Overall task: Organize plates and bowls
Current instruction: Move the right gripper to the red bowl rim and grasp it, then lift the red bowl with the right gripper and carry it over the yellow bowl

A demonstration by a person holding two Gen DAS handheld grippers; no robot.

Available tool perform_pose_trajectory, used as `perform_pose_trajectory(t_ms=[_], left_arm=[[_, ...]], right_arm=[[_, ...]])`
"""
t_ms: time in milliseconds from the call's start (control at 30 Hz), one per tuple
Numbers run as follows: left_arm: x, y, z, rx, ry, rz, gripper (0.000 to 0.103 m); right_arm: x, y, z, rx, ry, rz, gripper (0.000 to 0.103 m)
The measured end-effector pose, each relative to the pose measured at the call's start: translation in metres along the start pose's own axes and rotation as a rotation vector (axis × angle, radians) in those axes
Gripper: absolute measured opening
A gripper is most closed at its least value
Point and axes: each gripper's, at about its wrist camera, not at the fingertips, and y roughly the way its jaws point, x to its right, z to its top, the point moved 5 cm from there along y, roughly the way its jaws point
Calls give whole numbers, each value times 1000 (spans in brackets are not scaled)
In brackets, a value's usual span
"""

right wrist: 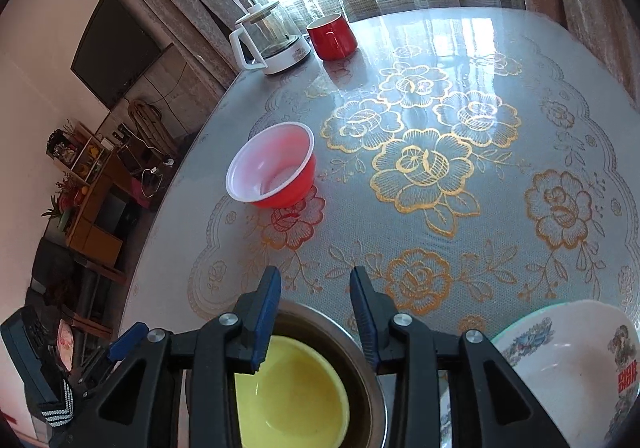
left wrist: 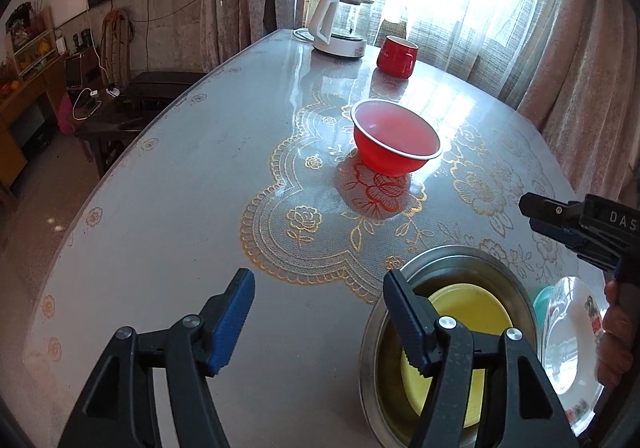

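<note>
Above the table (left wrist: 168, 207), left gripper (left wrist: 316, 312) and right gripper (right wrist: 316, 312) hover with jaws spread, empty, over a yellow bowl (right wrist: 296, 388) nested in a steel bowl (right wrist: 360, 364).

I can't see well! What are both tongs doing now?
Left tongs: open, holding nothing.
Right tongs: open, holding nothing.

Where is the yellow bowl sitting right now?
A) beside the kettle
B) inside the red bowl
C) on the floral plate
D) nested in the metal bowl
D: the yellow bowl lies inside the metal bowl, whose dark rim rings it in both wrist views; the red bowl stands apart and empty, further up the table.
</note>
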Motion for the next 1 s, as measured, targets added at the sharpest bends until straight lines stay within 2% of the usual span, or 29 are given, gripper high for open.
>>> perform_pose_trajectory(t_ms=[100, 233, 633, 867, 1000], left_arm=[[-9, 8, 0, -28, -38, 0, 69], [-17, 18, -2, -56, -63, 8, 70], [-31, 32, 6, -73, -82, 24, 70], [-27, 36, 22, -58, -80, 16, 70], [-20, 40, 37, -45, -80, 6, 70]], right_arm=[[-2, 18, 26, 0, 1, 1, 41], [-1, 51, 51, -55, 41, 6, 41], [-5, 121, 82, -123, 87, -6, 41], [-5, 144, 76, -177, 98, 23, 16], [-2, 141, 67, -188, 106, 41, 13]])
